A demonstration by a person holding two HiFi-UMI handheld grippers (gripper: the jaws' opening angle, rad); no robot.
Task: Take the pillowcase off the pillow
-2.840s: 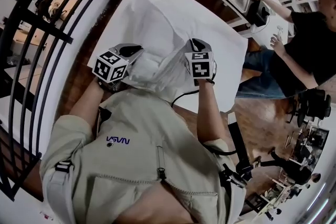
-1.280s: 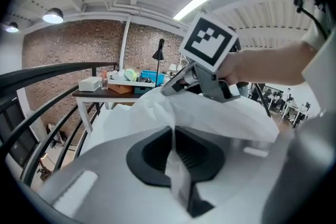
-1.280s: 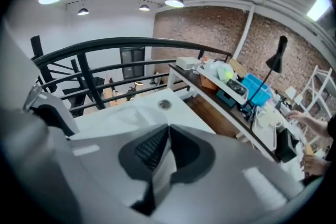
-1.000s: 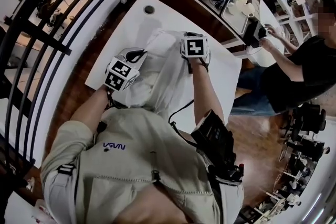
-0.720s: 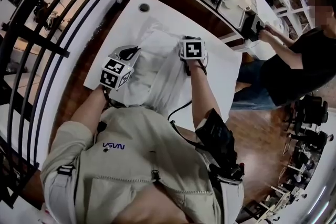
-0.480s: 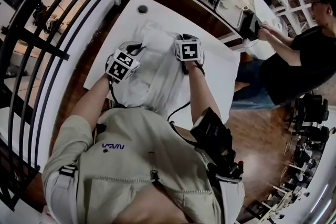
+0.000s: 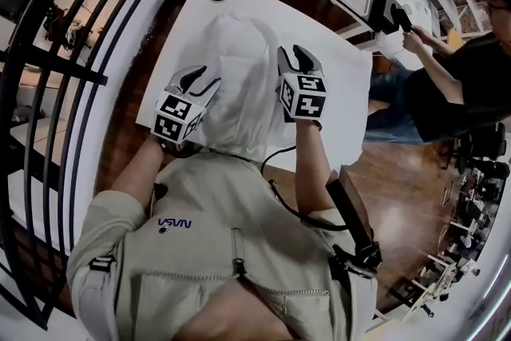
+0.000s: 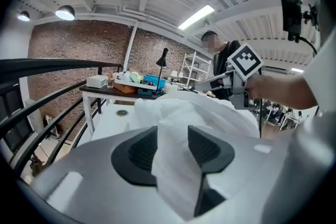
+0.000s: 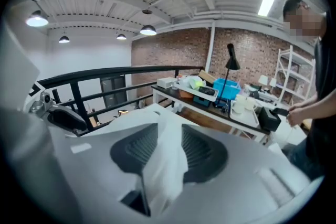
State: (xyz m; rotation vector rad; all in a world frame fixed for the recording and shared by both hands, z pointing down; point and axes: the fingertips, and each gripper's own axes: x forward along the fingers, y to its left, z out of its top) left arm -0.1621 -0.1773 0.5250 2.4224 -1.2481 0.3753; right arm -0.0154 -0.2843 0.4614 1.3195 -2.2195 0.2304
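White table (image 7: 345, 80): left gripper (image 7: 198, 78) and right gripper (image 7: 293, 56) jaws just opened, apart, pillowcase (image 7: 239, 80) folds loose between; regrip evenly, pull together.

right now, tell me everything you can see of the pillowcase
The pillowcase is thin white cloth, wrinkled and puffed into a long mound on the white table, its near end reaching the person's chest. A fold stands between the jaws of the left gripper, another between those of the right gripper; both pairs have just been opening and stand apart, not pinching it. Whether a pillow is inside cannot be told.
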